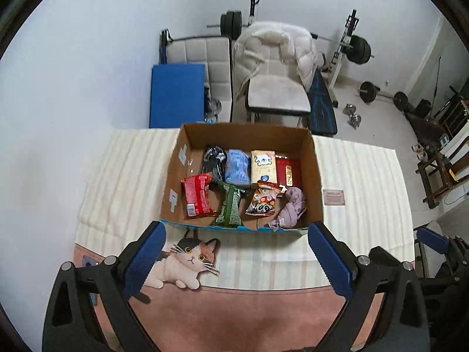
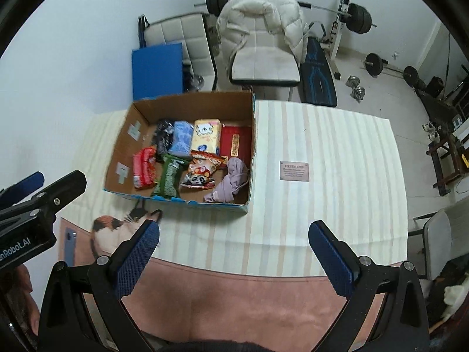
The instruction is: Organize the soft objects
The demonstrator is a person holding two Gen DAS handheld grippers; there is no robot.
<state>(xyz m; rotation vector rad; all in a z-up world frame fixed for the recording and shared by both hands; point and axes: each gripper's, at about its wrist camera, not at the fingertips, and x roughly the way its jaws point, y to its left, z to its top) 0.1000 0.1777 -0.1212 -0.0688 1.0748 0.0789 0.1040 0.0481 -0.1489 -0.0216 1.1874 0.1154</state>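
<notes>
I am holding both tongs above the near edge of a striped table (image 1: 366, 182). My left gripper (image 1: 234, 252) is gaping wide and gripping nothing; my right gripper (image 2: 234, 252) is spread just as wide, also empty. A cardboard box (image 1: 318, 176) is sitting just beyond them, holding the soft things: a red packet (image 1: 197, 196), a green packet (image 1: 230, 208), a panda snack bag (image 1: 263, 201) and a crumpled mauve cloth (image 1: 290, 205) at its near right corner. I judge nothing lies outside it. Any next grasp should come straight down, clearing the box wall, pinching gently.
</notes>
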